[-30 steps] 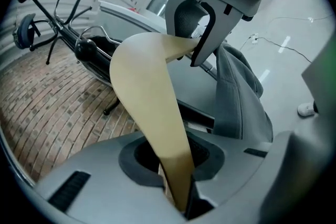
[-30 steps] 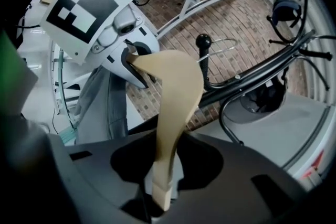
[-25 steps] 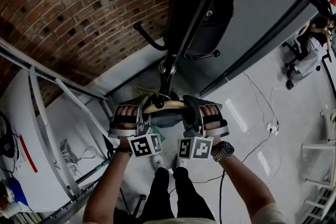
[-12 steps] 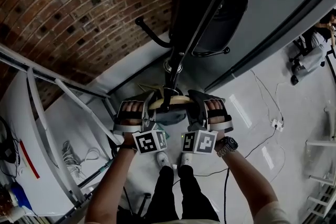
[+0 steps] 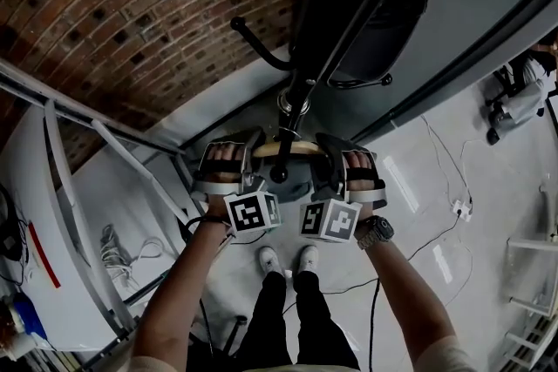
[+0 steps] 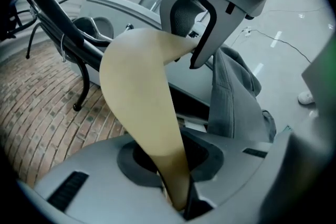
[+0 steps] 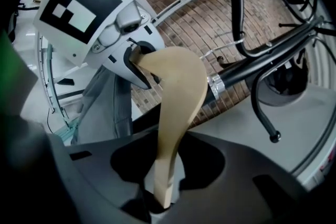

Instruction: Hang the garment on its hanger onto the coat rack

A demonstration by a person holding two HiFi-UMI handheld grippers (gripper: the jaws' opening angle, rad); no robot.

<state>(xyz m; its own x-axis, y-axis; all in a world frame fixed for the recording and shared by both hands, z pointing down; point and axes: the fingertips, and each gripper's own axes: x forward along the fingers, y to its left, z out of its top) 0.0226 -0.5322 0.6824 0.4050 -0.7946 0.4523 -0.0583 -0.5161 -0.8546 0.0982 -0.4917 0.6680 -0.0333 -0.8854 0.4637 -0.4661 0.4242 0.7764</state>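
Note:
A pale wooden hanger (image 5: 292, 149) carries a grey garment (image 5: 294, 184) that droops below it. My left gripper (image 5: 251, 159) grips its left end and my right gripper (image 5: 324, 159) its right end. In the left gripper view the hanger (image 6: 142, 92) runs from my left gripper (image 6: 178, 202), whose jaws are closing on it, to the right gripper (image 6: 202, 23). In the right gripper view my right gripper (image 7: 160, 202) is shut on the hanger (image 7: 176, 97). The black coat rack pole (image 5: 301, 96) rises just behind the hanger's middle, with a curved hook (image 5: 260, 53) to its left.
A dark bag or garment (image 5: 366, 4) hangs on the rack. Behind it is a brick wall (image 5: 113, 13). A white metal frame (image 5: 70, 187) stands at the left. Cables (image 5: 436, 187) lie on the floor at the right. My shoes (image 5: 288, 261) are below.
Both grippers have carried the hanger a little up and closer to the rack pole. Each still holds its end of the hanger.

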